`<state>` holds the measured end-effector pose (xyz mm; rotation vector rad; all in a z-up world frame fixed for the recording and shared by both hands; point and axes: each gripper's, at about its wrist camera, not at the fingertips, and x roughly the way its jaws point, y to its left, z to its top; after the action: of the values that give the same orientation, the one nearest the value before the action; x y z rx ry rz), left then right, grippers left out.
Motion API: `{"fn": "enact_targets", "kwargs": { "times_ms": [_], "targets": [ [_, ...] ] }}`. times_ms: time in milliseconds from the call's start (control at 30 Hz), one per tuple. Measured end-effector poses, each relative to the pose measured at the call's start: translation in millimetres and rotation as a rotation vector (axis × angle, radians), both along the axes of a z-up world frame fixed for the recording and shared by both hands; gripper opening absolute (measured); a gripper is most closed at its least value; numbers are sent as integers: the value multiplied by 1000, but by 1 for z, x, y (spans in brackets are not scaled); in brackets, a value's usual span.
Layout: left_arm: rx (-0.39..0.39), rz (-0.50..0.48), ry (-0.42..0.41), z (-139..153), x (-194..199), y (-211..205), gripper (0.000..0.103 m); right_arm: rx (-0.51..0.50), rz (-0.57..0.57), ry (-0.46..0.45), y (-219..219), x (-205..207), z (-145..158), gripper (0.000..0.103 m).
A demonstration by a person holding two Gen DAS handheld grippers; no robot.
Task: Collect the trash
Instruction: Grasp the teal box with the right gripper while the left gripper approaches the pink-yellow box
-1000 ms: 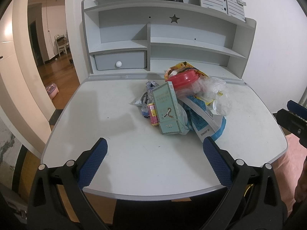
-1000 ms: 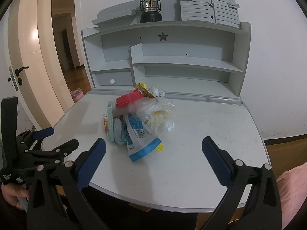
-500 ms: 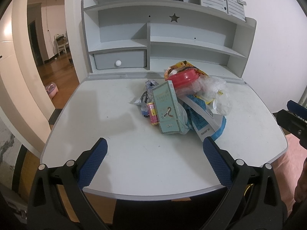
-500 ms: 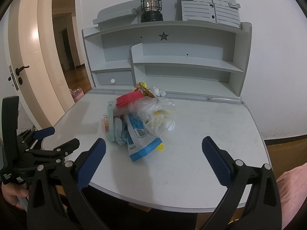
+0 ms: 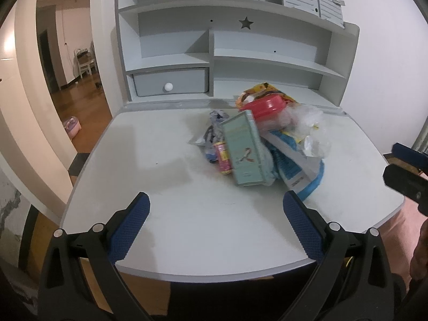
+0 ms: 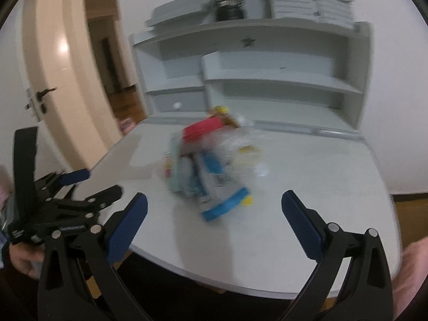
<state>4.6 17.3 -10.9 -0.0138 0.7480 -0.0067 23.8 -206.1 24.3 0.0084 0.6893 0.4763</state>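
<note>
While both grippers, left (image 5: 215, 212) and right (image 6: 214, 211), hang with fingers spread wide over the desk's (image 5: 171, 214) near edge, the trash (image 5: 256, 144) sits piled mid-desk toward the back.

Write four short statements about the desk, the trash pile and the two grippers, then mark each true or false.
1. Both grippers are open and hold nothing. True: left gripper, right gripper.
2. The teal box lies in the trash pile. True.
3. The drawer is pulled open. False: it is shut.
4. The red lid sits alone on a shelf. False: it rests on top of the pile, on the desk.
</note>
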Motion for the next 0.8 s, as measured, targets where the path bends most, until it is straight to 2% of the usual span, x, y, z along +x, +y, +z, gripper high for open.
{"fn": "enact_targets", "kwargs": {
  "times_ms": [133, 433, 533, 567, 600, 700, 800],
  "targets": [
    [4, 19, 30, -15, 6, 20, 97, -20, 96, 36, 39, 28, -9, 97],
    [-69, 55, 104, -40, 27, 64, 97, -133, 141, 161, 120, 124, -41, 64],
    [-80, 47, 117, -46, 34, 69, 97, -172, 136, 188, 132, 141, -52, 49],
    [-85, 42, 126, -48, 37, 71, 97, -179, 139, 189, 134, 144, -53, 29],
    [-92, 39, 133, -50, 40, 73, 97, -176, 145, 190, 135, 145, -52, 14],
    [-86, 31, 141, -54, 50, 73, 97, -110, 154, 132, 122, 133, -27, 12],
    [-81, 8, 142, -54, 65, 66, 97, -10, 139, 72, 87, 114, 3, 12]
  ]
}}
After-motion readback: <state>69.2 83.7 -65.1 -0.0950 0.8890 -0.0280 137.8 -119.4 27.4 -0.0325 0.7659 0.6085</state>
